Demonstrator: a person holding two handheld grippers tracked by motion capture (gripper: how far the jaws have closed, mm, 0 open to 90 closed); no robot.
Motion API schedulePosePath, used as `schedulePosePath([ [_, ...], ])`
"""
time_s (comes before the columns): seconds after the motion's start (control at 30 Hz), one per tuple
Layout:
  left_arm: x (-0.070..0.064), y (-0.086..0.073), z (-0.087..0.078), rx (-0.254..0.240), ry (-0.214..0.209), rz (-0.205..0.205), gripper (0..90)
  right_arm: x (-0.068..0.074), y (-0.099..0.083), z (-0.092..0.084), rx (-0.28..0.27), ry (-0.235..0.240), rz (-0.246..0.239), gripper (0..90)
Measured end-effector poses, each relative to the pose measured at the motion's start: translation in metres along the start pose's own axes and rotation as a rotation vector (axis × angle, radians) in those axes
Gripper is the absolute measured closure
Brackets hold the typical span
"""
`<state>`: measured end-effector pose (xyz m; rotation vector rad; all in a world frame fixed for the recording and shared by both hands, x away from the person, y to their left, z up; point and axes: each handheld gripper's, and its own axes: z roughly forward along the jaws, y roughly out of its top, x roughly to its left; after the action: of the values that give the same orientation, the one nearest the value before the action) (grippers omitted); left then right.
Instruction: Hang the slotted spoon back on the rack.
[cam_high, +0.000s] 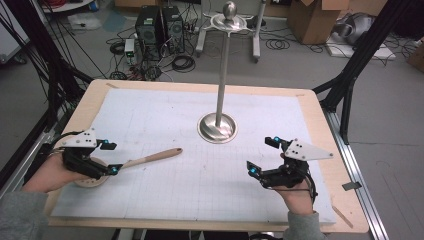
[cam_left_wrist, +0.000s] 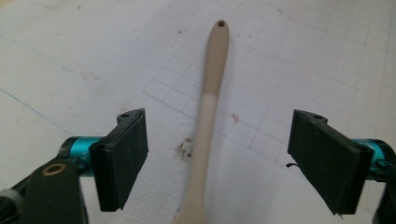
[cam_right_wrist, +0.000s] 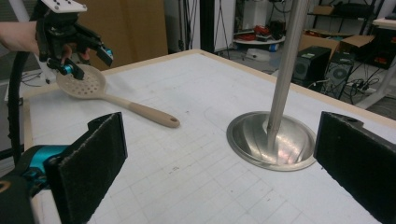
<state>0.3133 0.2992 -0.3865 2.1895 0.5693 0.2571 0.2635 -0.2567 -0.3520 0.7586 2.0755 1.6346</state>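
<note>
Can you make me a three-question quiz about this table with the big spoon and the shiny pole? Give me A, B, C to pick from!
1. Where does the slotted spoon lie?
A. Flat on the white mat, near the left gripper
B. Hanging from the metal stand
C. On the floor

2. What colour is the spoon?
A. Bright red
B. Beige
C. Black

3. How do the jaws of the left gripper stand?
A. Pressed shut on the handle
B. Open, with the handle lying between them, untouched
C. Shut on nothing

Answers:
1. A: the high view shows it flat on the mat, its bowl under the left gripper.
2. B: handle and holed bowl look beige in the right gripper view.
3. B: the left gripper view shows clear gaps on both sides of the handle. The metal stand holds nothing.
</note>
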Motion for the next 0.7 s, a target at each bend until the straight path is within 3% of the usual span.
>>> schedulePosePath([
  [0.07, 0.002, -0.002, 0.005, 0.031, -0.014, -0.019, 25.8, 0.001, 0.000, -0.001, 0.001, 0.001, 0.002, 1.6],
  [0.27, 0.002, 0.000, 0.017, 0.085, -0.037, -0.027, 29.4, 0.000, -0.001, -0.002, 0.003, -0.002, 0.007, 1.6],
  [0.7, 0.002, 0.003, 0.032, 0.209, -0.025, -0.023, 45.1, 0.000, -0.002, -0.003, 0.004, 0.002, 0.009, 1.7],
])
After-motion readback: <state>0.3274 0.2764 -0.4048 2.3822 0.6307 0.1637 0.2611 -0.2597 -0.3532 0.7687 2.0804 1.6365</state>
